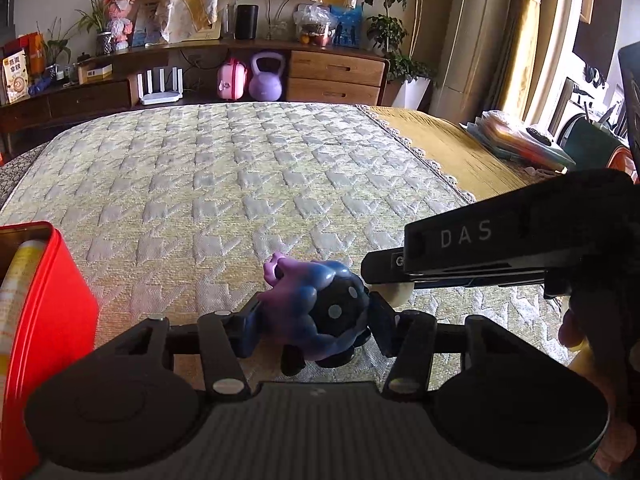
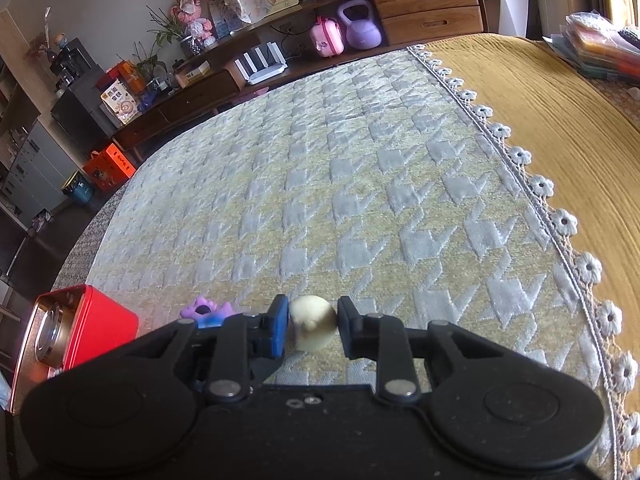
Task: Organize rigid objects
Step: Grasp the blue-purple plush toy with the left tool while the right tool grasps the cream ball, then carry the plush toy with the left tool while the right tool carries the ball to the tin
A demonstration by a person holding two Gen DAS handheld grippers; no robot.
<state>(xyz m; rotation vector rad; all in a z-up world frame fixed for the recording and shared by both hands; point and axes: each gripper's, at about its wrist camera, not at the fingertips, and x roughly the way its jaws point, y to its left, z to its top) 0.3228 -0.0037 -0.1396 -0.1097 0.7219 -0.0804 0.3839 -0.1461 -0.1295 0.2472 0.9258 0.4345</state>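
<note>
The left gripper (image 1: pixel 310 320) clamps a purple toy (image 1: pixel 316 312). The right gripper (image 2: pixel 313 326) brackets a cream ball (image 2: pixel 312 326); its grip is unclear. A red tin (image 2: pixel 80 332) sits left of both.

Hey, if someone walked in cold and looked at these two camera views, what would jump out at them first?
Probably the purple-and-blue spotted toy figure between the left gripper fingers, on the quilted houndstooth cover. Next, the small cream ball-like piece framed by the right gripper. The bright red tin stands open at the near left edge.
</note>
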